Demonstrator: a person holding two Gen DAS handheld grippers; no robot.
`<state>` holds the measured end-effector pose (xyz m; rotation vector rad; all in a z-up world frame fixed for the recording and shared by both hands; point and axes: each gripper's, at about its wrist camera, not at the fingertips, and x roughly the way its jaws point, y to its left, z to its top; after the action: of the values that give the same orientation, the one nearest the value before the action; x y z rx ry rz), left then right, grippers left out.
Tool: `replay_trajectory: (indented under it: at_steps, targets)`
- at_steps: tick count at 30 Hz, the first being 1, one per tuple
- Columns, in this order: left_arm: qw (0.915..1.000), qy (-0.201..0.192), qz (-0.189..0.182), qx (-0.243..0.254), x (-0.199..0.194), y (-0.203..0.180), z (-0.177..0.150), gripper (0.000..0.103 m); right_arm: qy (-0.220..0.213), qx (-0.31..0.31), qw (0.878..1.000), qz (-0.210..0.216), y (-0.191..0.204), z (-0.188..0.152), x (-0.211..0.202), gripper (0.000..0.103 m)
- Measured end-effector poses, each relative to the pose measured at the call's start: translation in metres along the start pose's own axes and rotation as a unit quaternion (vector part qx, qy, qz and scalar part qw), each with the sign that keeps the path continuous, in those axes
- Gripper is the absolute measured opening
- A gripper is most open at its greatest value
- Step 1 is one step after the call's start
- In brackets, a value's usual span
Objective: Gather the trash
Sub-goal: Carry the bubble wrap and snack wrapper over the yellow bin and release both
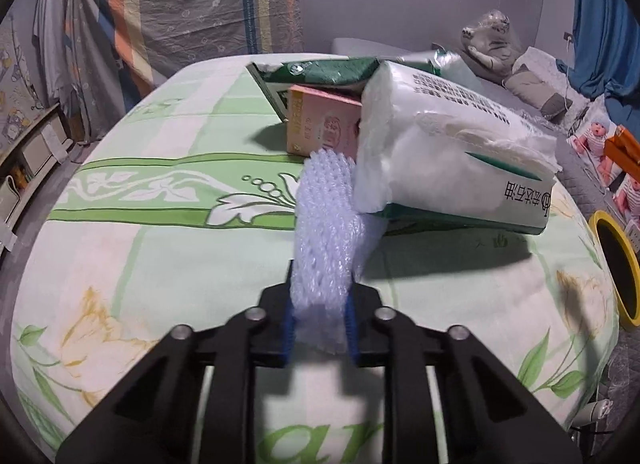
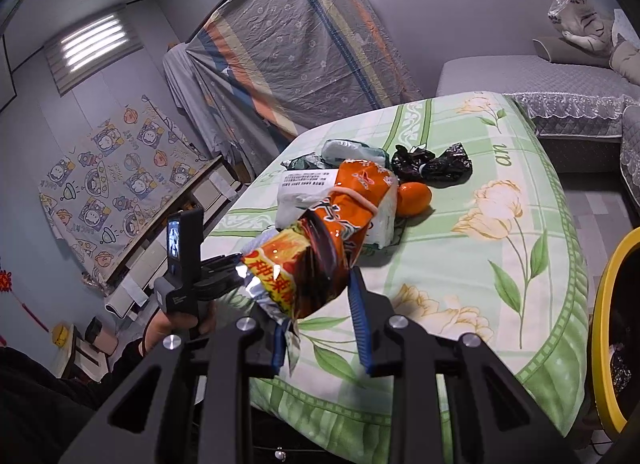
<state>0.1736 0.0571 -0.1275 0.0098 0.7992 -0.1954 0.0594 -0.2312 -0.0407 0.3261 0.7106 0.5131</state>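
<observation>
My left gripper (image 1: 320, 328) is shut on a white foam fruit net (image 1: 326, 232) and holds it above the table's green floral cloth (image 1: 160, 248). My right gripper (image 2: 320, 328) is shut on an orange snack bag (image 2: 316, 260), lifted over the table's near edge. A yellow-rimmed bin shows at the right edge of both views (image 1: 618, 264) (image 2: 600, 328). On the table lie a white tissue pack (image 1: 452, 152), a pink box (image 1: 324, 124), a green pack (image 1: 320, 70), a crumpled black bag (image 2: 430, 164) and an orange fruit (image 2: 414, 198).
A grey sofa (image 2: 540, 76) with a bagged plush toy (image 2: 580, 16) stands behind the table. A striped sheet (image 2: 296, 48) hangs on the wall. Shelves (image 2: 176, 224) run along the left. The left hand-held gripper (image 2: 184, 264) shows in the right wrist view.
</observation>
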Motion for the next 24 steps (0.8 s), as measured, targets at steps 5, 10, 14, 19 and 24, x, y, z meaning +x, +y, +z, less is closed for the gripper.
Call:
replay_trajectory:
  at_steps: [5, 10, 14, 19, 24]
  targets:
    - [0.9995, -0.011, -0.013, -0.026, -0.03, 0.013, -0.012, 0.013, -0.002, -0.007, 1.0, 0.005, 0.005, -0.002, -0.003, 0.026]
    - [0.9981, -0.049, 0.002, -0.038, -0.069, 0.022, -0.037, 0.013, -0.002, -0.009, 1.0, 0.007, 0.008, -0.005, -0.004, 0.026]
    - [0.9937, -0.1, 0.019, -0.046, -0.104, 0.025, -0.05, 0.013, -0.006, -0.014, 1.0, 0.006, 0.011, -0.005, -0.007, 0.026]
    - [0.9815, -0.187, 0.027, -0.028, -0.155, 0.013, -0.045, 0.013, -0.019, -0.023, 1.0, 0.005, 0.017, -0.006, -0.014, 0.026]
    - [0.9743, -0.225, 0.003, 0.003, -0.179, -0.016, -0.03, 0.013, -0.027, -0.022, 0.999, 0.0, 0.015, -0.007, -0.022, 0.026]
